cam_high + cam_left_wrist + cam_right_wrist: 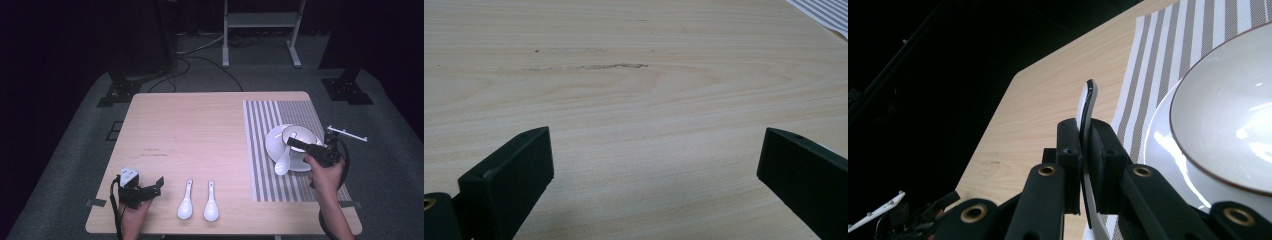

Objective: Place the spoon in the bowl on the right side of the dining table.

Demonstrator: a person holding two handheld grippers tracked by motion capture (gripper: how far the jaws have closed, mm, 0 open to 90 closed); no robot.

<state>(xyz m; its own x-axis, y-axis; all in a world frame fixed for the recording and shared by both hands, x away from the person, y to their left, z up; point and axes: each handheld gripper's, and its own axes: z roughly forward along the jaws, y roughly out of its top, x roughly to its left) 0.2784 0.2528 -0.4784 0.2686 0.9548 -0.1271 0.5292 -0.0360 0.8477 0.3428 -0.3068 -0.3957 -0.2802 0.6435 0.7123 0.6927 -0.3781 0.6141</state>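
- White glazed ceramic soup spoon (283,161) is pinched by its handle between the jaws of the right gripper (298,144); its bowl end hangs down toward the near-left rim of the white plate (272,146); whether it touches that rim I cannot tell
- in the right gripper view the spoon's thin handle (1087,107) stands edge-on between the two black pads (1068,145), its dark-edged tip rising above them; the jaws are closed tight on it
- the white plate lies on the grey-and-white striped woven placemat (260,150) on the right part of the pale wooden table (190,130); a white round ceramic bowl with a thin brown rim (300,137) sits on the plate; the same bowl (1233,120) shows just right of the clamped handle in the right gripper view
- left gripper (152,189) rests at the near-left corner of the table, in the person's left hand (132,212); its jaws stand wide apart over bare wood with nothing between them, as the left gripper view shows
- two more white ceramic soup spoons (186,201) (211,202) lie side by side near the front edge, bowls toward the person, just right of the left gripper and apart from it
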